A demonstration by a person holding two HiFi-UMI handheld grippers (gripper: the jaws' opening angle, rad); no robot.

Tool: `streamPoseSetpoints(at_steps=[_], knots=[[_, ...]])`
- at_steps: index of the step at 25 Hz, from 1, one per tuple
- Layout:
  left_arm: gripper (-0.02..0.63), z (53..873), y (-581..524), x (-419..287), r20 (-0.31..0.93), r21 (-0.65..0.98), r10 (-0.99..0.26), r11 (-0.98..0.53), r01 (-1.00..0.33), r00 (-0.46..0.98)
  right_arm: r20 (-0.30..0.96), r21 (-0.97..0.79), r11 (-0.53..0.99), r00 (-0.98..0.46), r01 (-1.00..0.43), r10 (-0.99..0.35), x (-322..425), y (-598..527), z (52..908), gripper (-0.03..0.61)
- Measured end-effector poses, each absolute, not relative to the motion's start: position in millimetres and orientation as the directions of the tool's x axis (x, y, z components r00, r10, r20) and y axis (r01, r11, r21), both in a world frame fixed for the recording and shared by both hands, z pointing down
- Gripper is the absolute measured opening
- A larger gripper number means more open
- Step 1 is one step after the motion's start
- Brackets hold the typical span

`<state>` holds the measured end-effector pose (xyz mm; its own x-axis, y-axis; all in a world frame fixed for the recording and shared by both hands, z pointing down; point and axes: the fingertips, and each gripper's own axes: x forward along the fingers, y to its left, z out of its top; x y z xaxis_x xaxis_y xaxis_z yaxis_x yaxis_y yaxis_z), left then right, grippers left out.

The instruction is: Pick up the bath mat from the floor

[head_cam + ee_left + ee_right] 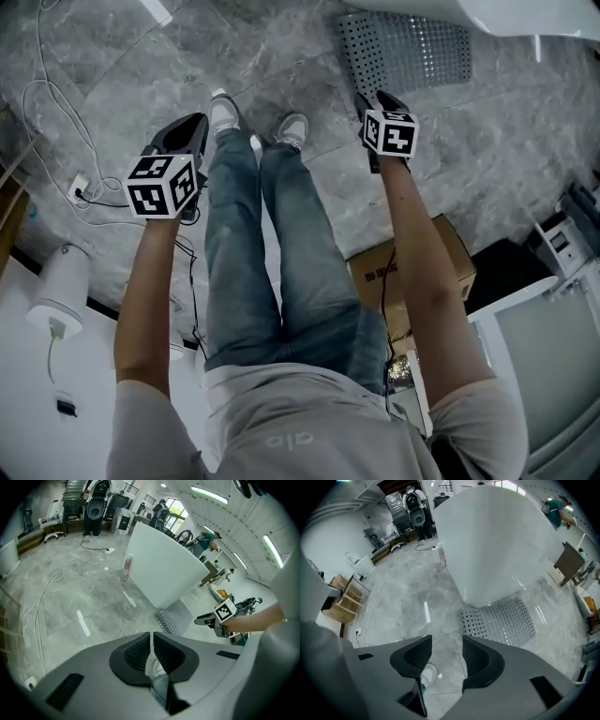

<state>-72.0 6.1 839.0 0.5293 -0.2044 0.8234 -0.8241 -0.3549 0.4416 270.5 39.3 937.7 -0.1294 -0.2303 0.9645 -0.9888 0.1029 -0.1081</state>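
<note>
The bath mat (408,47) is a grey perforated sheet lying flat on the marble floor against the foot of a white bathtub (525,14). It also shows as the mat (176,618) in the left gripper view and the mat (501,618) in the right gripper view. My left gripper (199,122) hangs over bare floor left of the person's legs, well away from the mat, its jaws closed together on nothing (151,637). My right gripper (371,97) hovers just short of the mat's near edge and stands open (446,641), with only floor and a shoe showing through the gap.
The person's legs and white shoes (225,112) stand between the two grippers. White cables (56,103) trail over the floor at left. A cardboard box (412,272) sits behind the right arm, and a white cylinder (61,286) at lower left.
</note>
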Motion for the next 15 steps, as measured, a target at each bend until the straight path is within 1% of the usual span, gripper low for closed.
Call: streamPoseSetpoints(at_steps=[5,10,15], knots=[[0.018,879.9,7.3,-73.5,0.847,0.420,-0.198,-0.320,-0.849,0.493,0.977,-0.084,0.134,-0.108,-0.987,-0.185,283.1,44.2,993.7,0.239],[0.018,919.2,12.1,-74.8,0.860,0.413,-0.198,-0.272,-0.869,0.470,0.991,-0.059,0.168,-0.078,-0.984,-0.110,295.8,55.1,1055.1,0.252],[0.018,957.6,22.1,-76.1,0.873,0.403,-0.184,-0.252,-0.880,0.452,0.996,-0.028,0.176,-0.042,-0.984,-0.081,309.3,62.1,1105.1,0.266]])
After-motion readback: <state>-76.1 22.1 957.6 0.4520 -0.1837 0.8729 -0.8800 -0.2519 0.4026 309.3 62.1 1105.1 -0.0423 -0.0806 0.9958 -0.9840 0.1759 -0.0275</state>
